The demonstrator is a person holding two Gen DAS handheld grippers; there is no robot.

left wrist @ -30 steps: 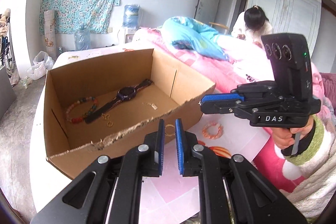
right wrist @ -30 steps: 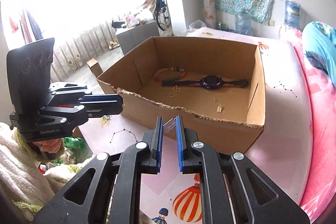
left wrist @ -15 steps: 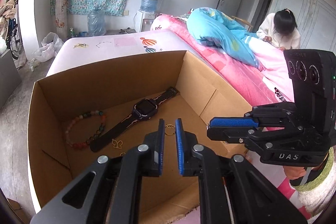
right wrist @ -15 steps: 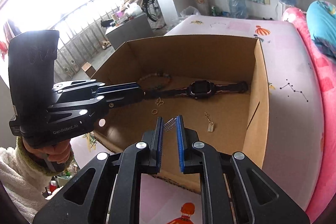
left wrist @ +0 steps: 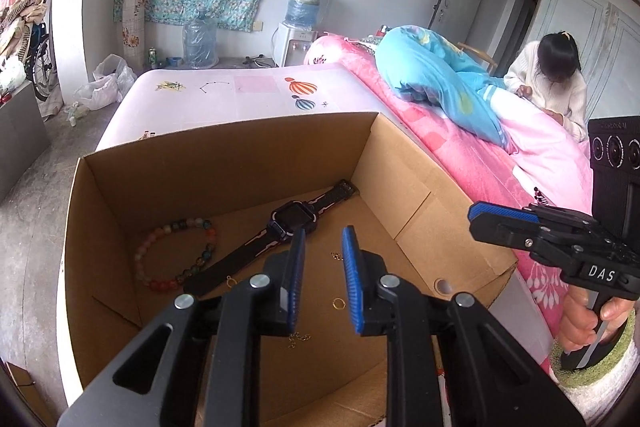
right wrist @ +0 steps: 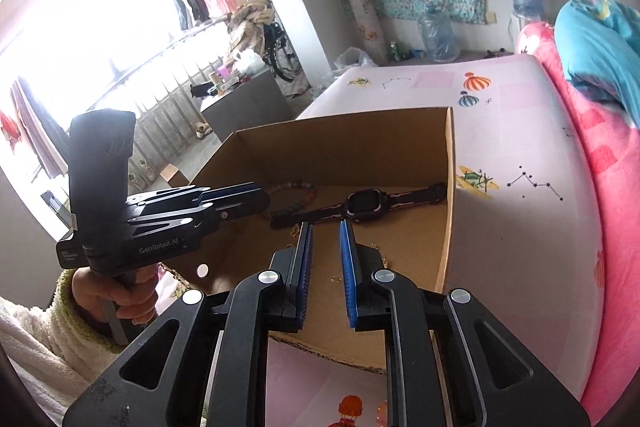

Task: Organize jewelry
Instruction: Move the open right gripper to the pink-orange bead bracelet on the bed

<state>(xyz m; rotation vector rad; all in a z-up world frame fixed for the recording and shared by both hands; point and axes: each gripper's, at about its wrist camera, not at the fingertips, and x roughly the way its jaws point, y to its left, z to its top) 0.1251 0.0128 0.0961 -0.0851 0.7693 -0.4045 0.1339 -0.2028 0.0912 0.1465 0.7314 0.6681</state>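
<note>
An open cardboard box (left wrist: 224,151) holds a dark watch (left wrist: 294,217), a bead bracelet (left wrist: 176,255), a thin gold ring (left wrist: 339,303), a short gold chain (left wrist: 298,338) and other small gold bits. My left gripper (left wrist: 325,239) hangs over the box floor. Its jaws are opening, with nothing between the pads. My right gripper (right wrist: 326,227) reaches in over the near wall, also opening and empty. In the right wrist view the watch (right wrist: 362,203) lies just beyond its tips and the left gripper (right wrist: 256,193) points in from the left. The right gripper (left wrist: 474,213) shows side-on past the box's right wall.
The box stands on a table with a pale pink printed cover (left wrist: 256,87). A bed with pink bedding (left wrist: 480,155) and a blue quilt (left wrist: 432,75) runs along the right. A person (left wrist: 556,79) sits at its far end. A water dispenser (left wrist: 298,39) stands by the back wall.
Both grippers moved forward over the box and their jaws parted. The gold ring has left the left jaws and lies on the box floor. The small silver piece is gone from the right jaws.
</note>
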